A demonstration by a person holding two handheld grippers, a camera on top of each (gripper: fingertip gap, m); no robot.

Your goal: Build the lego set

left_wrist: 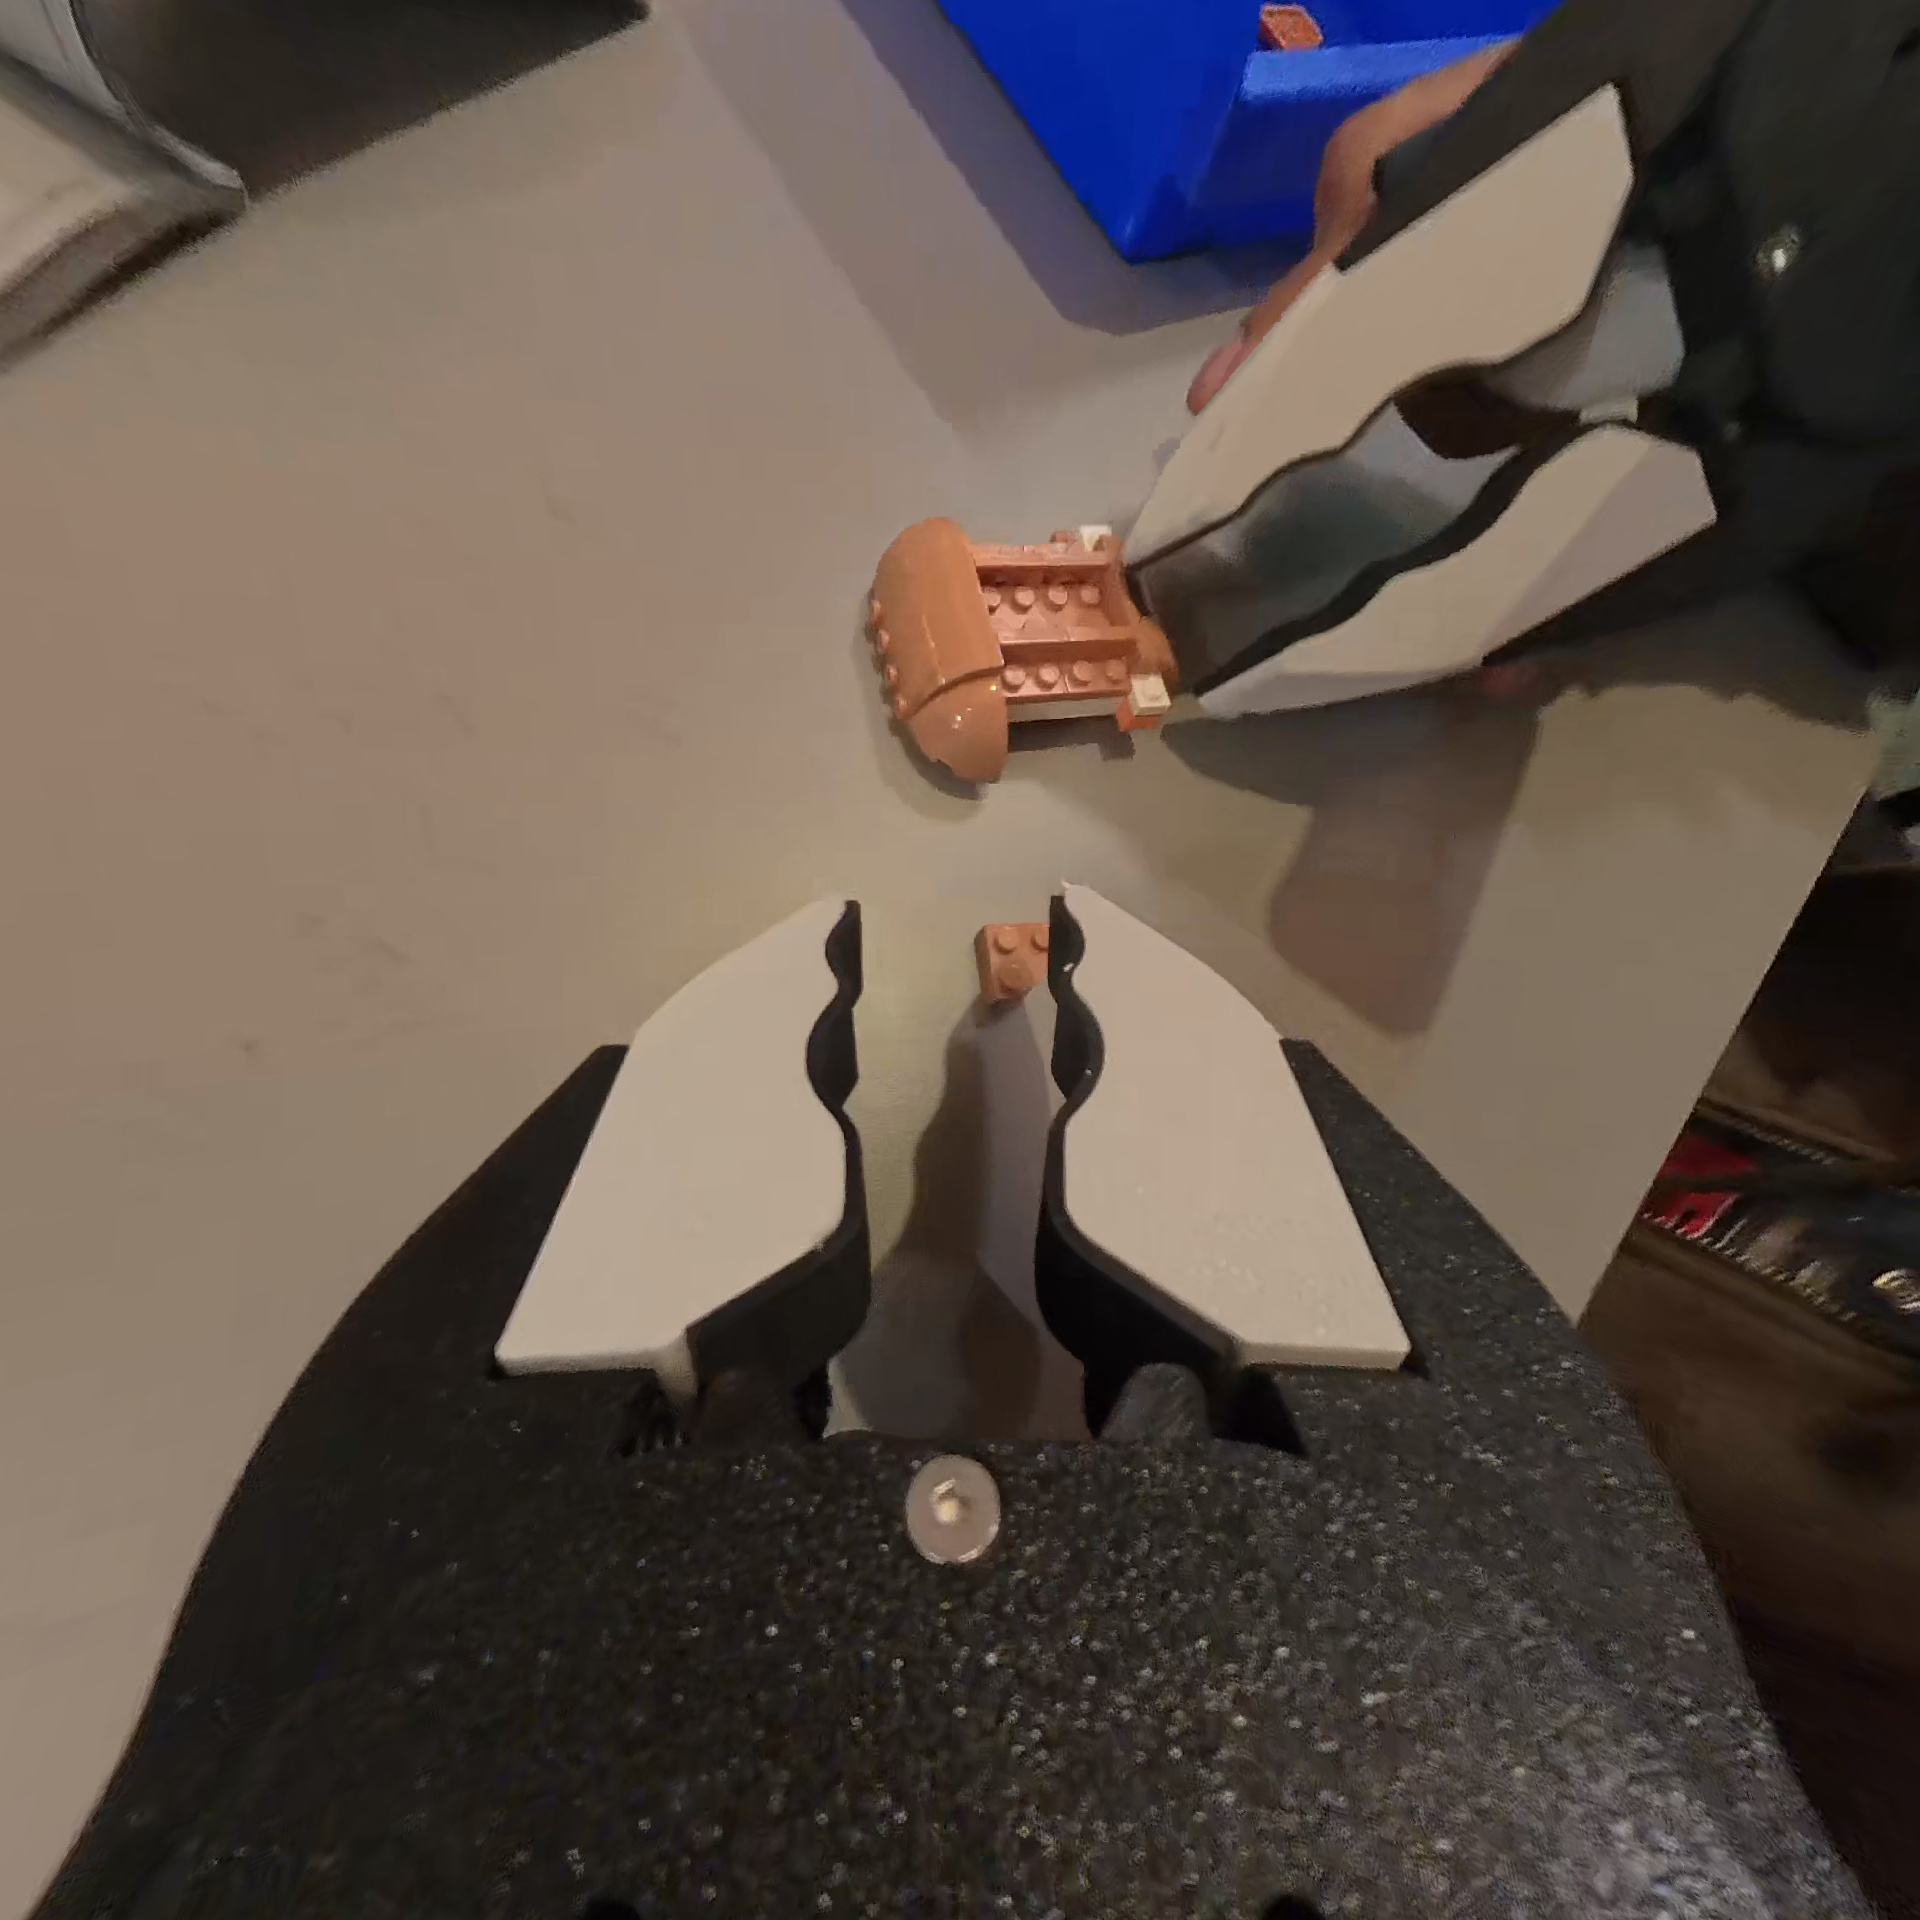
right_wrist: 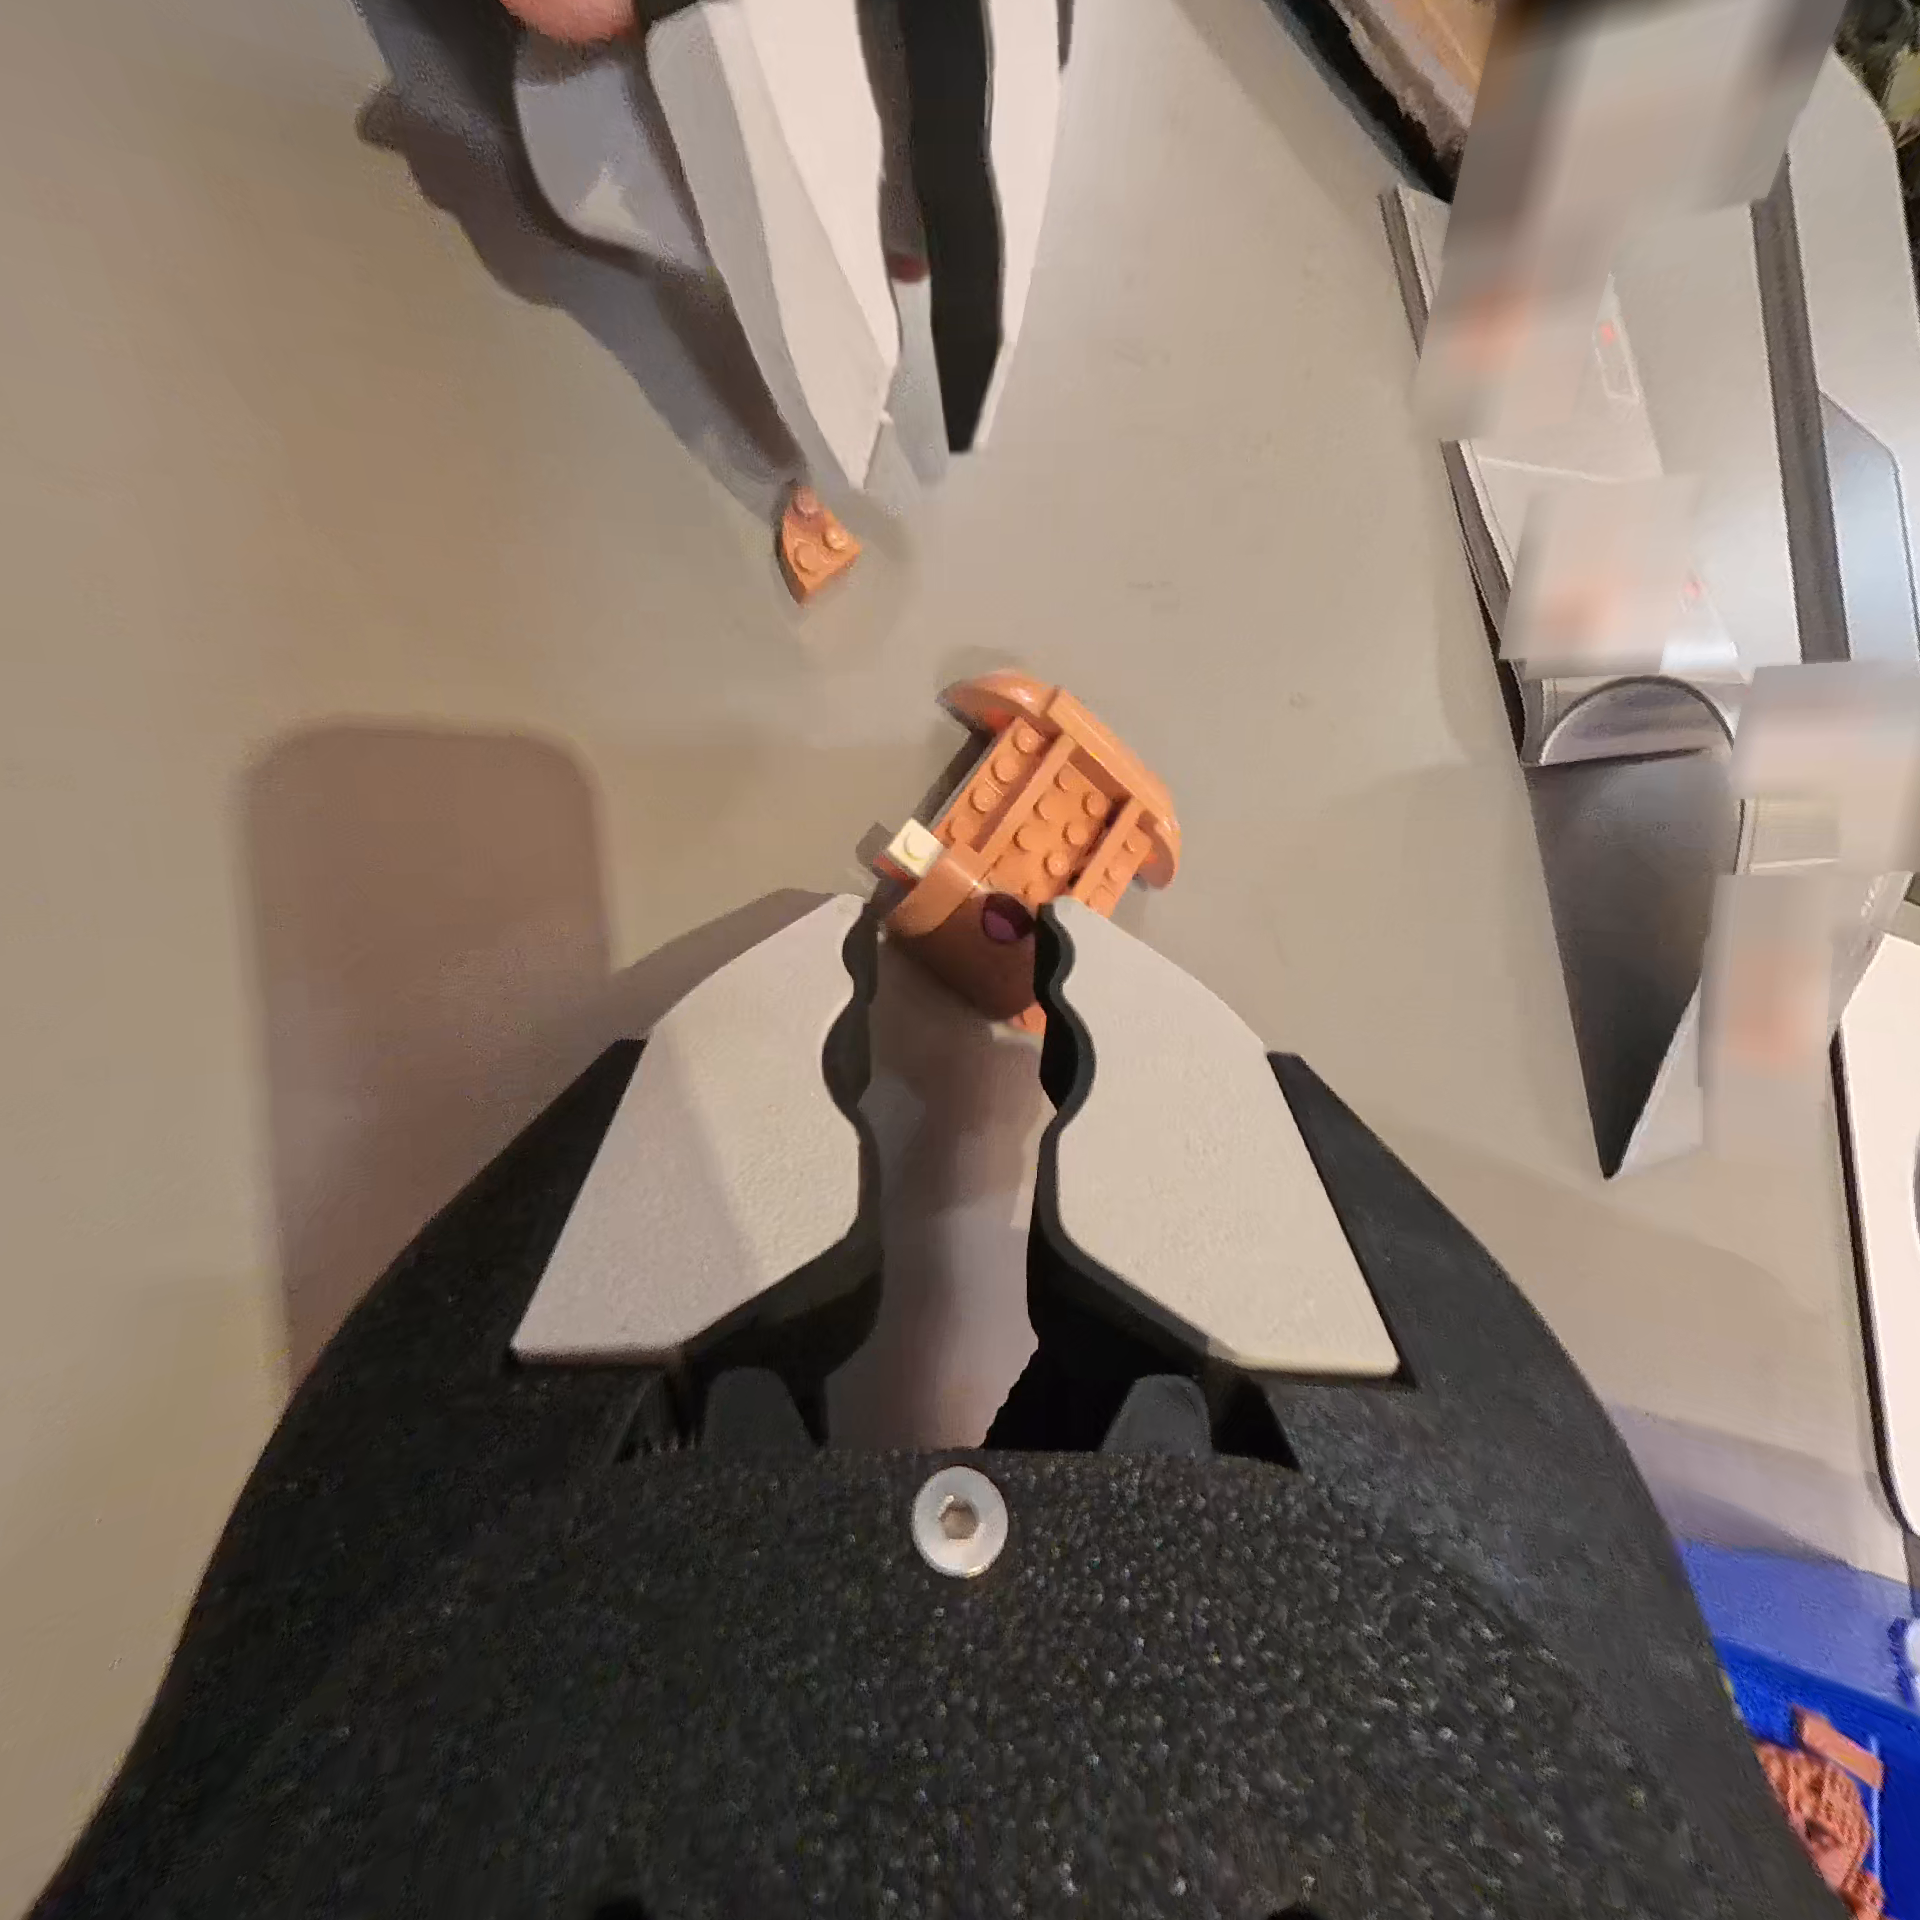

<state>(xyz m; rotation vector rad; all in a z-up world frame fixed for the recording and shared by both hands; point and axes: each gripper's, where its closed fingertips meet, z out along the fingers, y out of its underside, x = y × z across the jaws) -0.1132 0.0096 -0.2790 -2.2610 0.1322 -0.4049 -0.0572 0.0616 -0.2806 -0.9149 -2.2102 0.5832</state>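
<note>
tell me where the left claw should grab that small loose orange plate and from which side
Pinch the small orange plate across its thin side edges, coming down from above: it lies flat, studs up, on the table, already between the left claw fingers.

A left gripper hovers over a grey surface, jaws apart, a small tan plate lying between their tips. Beyond, the right gripper grips one end of a tan brick model. A blue bin sits behind.
</note>
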